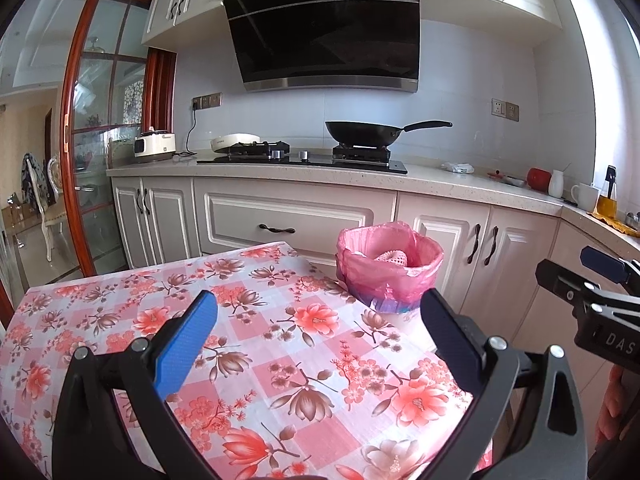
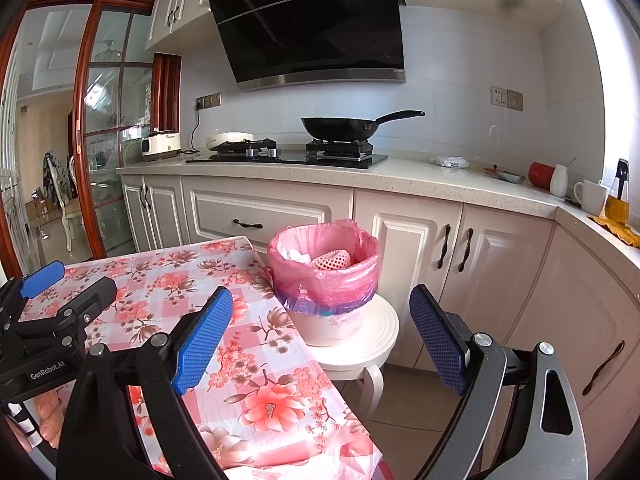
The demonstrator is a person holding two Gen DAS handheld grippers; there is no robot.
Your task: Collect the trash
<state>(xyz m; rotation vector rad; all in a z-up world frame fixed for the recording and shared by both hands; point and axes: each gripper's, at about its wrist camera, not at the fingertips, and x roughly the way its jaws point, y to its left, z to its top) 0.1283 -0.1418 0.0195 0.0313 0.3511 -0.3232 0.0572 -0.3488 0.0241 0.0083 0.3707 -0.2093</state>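
**Bin, liner and contents: handling notes**

Item 1. Left tongs: spread wide, nothing between the blue pads, poised above the floral tabletop. No loose rubbish shows on the cloth in either view.

Item 2. Right tongs: likewise spread and empty, held over the tabletop's right edge, with the bin between the pads in the right wrist view, at about 12 o'clock.

Item 3. Trash bin: a pale tub standing on a white round stool, just beside the tabletop's far right corner; from the left tongs it lies toward 1 o'clock. Probably light, rigid plastic, liable to slide or tip off the stool if pulled sideways.

Item 4. Pink liner bag: thin film folded down over the rim, with a purple band below. Judged soft, slippery and easily torn. Best taken at the folded-over rim, pinching a gathered pleat rather than a single layer; opposite sides, one per tongs, would allow lifting it evenly.

Item 5. Contents: a pink foam fruit net and some white scraps beside it, too small to identify. Both look very light and compressible, so the bag should lift with little resistance.
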